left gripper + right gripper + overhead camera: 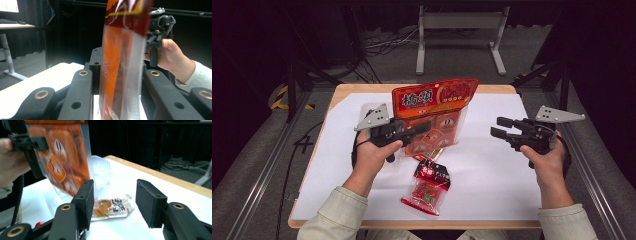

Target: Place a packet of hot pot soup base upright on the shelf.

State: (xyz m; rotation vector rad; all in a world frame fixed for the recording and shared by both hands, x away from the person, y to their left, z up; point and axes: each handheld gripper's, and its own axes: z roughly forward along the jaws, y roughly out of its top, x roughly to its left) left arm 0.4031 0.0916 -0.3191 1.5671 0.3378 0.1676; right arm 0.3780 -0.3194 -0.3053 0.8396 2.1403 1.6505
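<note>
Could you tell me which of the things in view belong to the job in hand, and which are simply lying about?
In the job:
- large orange snack bag, held upright off the table
- left hand-held gripper, shut on that bag
- right hand-held gripper, jaws apart, nothing between them
- small red snack packet, lying flat near the bag

Lying about:
- white table cover
- grey metal stand on the floor behind
- floor cables

Orange snack bag (435, 111) upright in left gripper (424, 127), small packet (427, 187) below.
</note>
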